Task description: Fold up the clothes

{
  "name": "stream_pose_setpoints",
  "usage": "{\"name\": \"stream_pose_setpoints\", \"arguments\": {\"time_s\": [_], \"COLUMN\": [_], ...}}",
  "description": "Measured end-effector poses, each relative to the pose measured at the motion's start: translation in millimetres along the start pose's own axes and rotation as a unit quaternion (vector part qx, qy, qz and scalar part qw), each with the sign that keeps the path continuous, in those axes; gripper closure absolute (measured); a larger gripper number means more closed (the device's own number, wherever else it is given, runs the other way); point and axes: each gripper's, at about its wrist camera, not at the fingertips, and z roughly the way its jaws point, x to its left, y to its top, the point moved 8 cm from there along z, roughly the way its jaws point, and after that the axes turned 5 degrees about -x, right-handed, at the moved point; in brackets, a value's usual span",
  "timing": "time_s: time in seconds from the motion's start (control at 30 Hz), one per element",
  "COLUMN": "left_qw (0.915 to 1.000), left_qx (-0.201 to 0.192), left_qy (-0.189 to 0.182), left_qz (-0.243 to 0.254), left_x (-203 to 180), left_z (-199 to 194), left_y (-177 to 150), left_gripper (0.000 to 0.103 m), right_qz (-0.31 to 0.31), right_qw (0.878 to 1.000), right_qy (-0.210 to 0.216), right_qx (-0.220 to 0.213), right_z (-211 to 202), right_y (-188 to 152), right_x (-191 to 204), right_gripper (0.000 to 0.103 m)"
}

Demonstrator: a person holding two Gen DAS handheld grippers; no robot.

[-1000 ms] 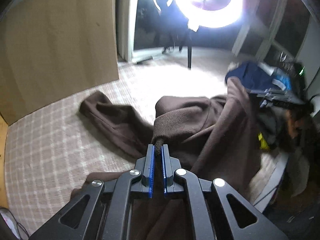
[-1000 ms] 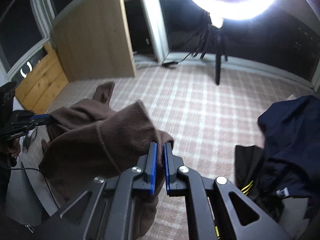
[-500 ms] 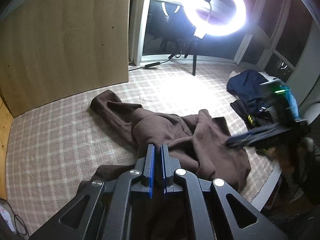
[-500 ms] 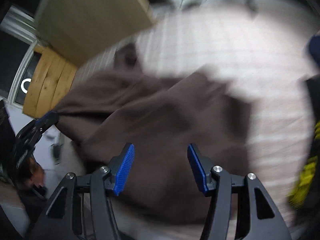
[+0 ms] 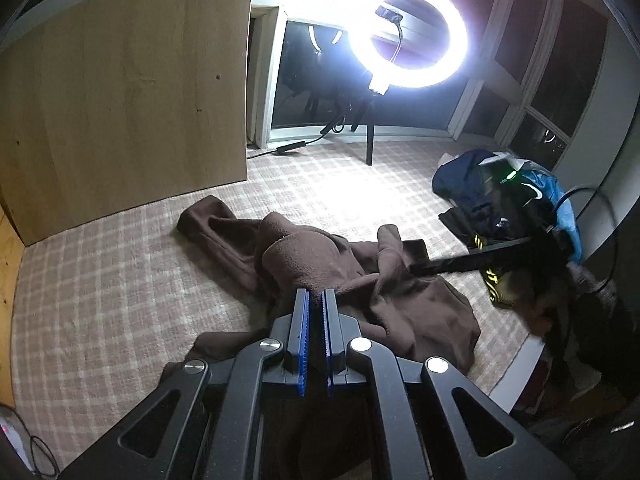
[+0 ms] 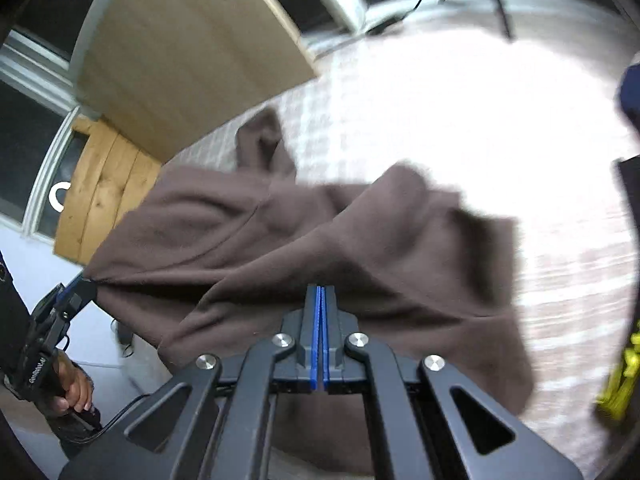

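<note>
The left gripper (image 5: 314,300) has its blue-lined jaws drawn nearly together with a narrow slit between them, and a ridge of the brown fleece garment (image 5: 320,264) runs right up to the tips; from the right wrist view the same gripper (image 6: 82,280) is seen at the far left pinching a corner of the cloth, which pulls taut away from it. The right gripper (image 6: 320,294) has its jaws pressed flat together, with the fleece edge lying directly at the tips; whether cloth is actually caught between them cannot be told.

The garment is a dark chocolate brown with a soft, napped surface and thick rolled seams. In the left wrist view it lies crumpled on the pale checked carpet (image 5: 100,280), heaped into a rounded fold just ahead of the jaws, with more of it spilling under the gripper body. A sleeve (image 5: 208,220) stretches away to the left, its cuffed end flat on the carpet. To the right a peak of fabric (image 5: 390,248) stands up, lifted beside the dark bar of the right gripper (image 5: 416,268) reaching in from that side. In the right wrist view the cloth is blurred.

Further right lies a heap of navy and black clothes (image 5: 480,196) with a bit of yellow. Beyond stands a wooden panel (image 5: 128,120), a lit ring light (image 5: 408,36) on its stand, and dark windows (image 5: 316,80).
</note>
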Motion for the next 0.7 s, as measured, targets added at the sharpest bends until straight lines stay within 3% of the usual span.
{"name": "stream_pose_setpoints", "arguments": {"time_s": [0.1,0.13,0.17,0.23,0.37,0.4,0.43,0.47,0.5,0.53,0.7], "left_qw": [0.9999,0.9999,0.9998,0.9996,0.9994,0.9994,0.9995,0.9997,0.9998,0.9999,0.9999], "left_qx": [0.004,0.004,0.004,0.003,0.004,0.005,0.006,0.006,0.005,0.002,-0.015], "left_qy": [-0.003,-0.005,-0.005,-0.004,-0.006,-0.005,-0.004,-0.005,-0.007,-0.007,-0.005], "left_qz": [0.011,0.014,0.019,0.028,0.034,0.034,0.032,0.025,0.017,0.012,-0.003], "left_x": [-6.0,-8.2,-11.0,-15.8,-19.7,-18.3,-16.1,-11.9,-7.3,-2.6,17.1], "left_z": [2.6,3.2,3.2,2.8,1.1,1.2,1.1,0.1,-1.0,-3.4,-23.0], "left_y": [-2.2,-2.8,-2.9,-2.5,-0.9,-1.0,-1.4,-1.8,-2.2,-2.5,3.4], "left_gripper": [0.098,0.098,0.098,0.098,0.098,0.098,0.098,0.098,0.098,0.098,0.098], "right_qz": [-0.012,-0.013,-0.012,0.005,-0.025,-0.033,-0.040,-0.044,-0.047,-0.048,-0.073], "right_qw": [0.998,0.997,0.995,0.996,0.995,0.995,0.995,0.995,0.996,0.996,0.995], "right_qy": [-0.059,-0.079,-0.095,-0.090,-0.086,-0.085,-0.081,-0.063,-0.046,-0.037,-0.068], "right_qx": [-0.010,-0.007,-0.004,0.006,0.033,0.041,0.049,0.058,0.066,0.069,0.001], "right_z": [-8.8,-7.0,-4.9,5.2,36.2,43.9,50.8,52.7,53.8,49.1,-10.4], "right_y": [2.9,2.4,1.8,-0.5,-5.9,-9.3,-13.0,-18.6,-24.1,-27.4,-9.9], "right_x": [4.2,5.7,7.8,20.9,47.7,51.1,54.1,54.0,53.5,49.3,13.5], "right_gripper": [0.096,0.083,0.063,0.048,0.048,0.048,0.055,0.084,0.100,0.102,0.103]}}
